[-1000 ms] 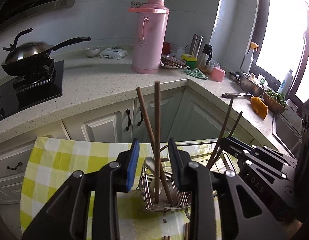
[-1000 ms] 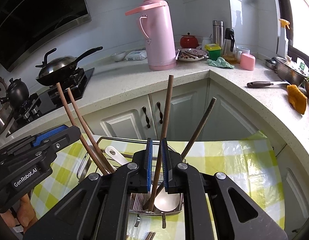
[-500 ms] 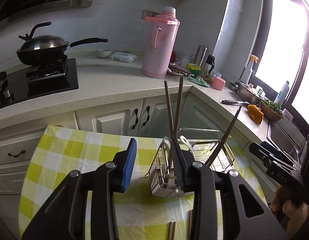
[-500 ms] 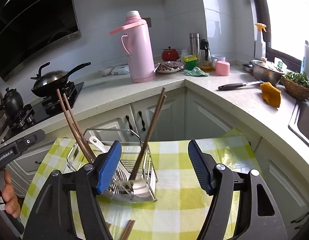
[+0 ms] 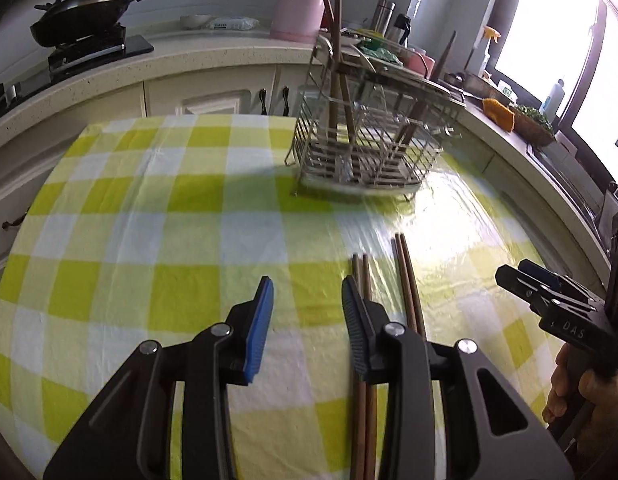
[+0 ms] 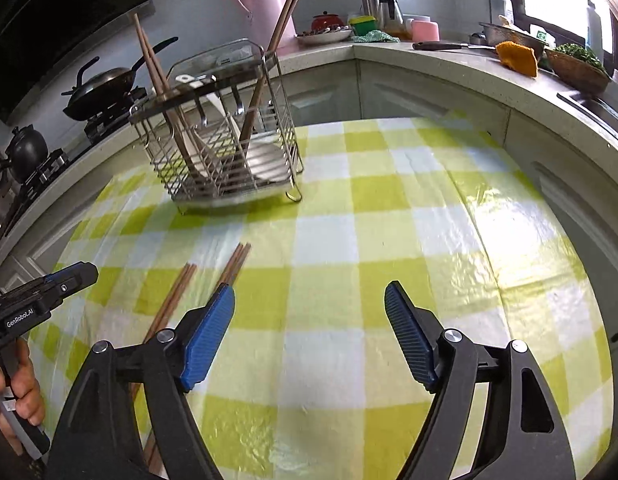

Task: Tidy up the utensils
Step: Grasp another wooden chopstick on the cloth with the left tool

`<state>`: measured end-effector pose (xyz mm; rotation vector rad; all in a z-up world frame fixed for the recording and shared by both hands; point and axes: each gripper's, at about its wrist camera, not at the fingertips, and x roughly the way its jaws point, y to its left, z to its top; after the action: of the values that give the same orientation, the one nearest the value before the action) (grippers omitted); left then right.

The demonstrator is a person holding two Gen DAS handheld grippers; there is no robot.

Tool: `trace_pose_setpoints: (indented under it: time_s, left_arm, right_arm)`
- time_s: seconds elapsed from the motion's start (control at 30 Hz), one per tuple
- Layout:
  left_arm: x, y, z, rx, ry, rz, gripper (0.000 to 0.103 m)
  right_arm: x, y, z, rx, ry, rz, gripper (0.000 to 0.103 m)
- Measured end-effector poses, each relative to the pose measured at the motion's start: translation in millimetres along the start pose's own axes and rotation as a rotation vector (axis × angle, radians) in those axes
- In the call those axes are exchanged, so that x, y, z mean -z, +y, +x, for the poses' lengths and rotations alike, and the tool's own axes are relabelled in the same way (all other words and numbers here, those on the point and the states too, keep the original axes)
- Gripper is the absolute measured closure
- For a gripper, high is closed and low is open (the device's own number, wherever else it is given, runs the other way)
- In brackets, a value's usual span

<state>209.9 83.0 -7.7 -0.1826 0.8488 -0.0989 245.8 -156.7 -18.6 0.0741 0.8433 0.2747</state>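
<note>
A wire utensil caddy stands on the green-checked tablecloth and holds upright brown chopsticks and a white spoon. Two pairs of brown chopsticks lie flat nearer me: one pair runs under my left gripper's right finger, the other pair lies just beside it. My left gripper hovers low over the cloth, open and holding nothing. My right gripper is spread wide, its jaws opening, with only cloth between them.
A pink thermos stands on the counter behind the caddy, with a wok on the stove and a black kettle to the left. A knife, an orange cloth and a basket of greens line the right counter. A hand holds the left gripper.
Both grippers have drawn back and down from the caddy to just above the cloth. The right gripper, earlier shut on a chopstick standing in the caddy, has let go and spread wide.
</note>
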Motion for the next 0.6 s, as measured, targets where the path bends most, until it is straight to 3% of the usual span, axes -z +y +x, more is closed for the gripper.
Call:
trace_pose_setpoints:
  time_s: [0.23,0.6]
  left_arm:
    - [31.0,-23.4,20.9,0.026,0.082,0.096,0.08]
    - [38.1,-35.5,38.2,0.009,0.131,0.155,0.083]
  right_arm:
    - [39.4,8.8,9.2,-0.008,0.069,-0.004,0.028]
    - [42.4,23.0,16.7,-0.024,0.096,-0.042,0.026]
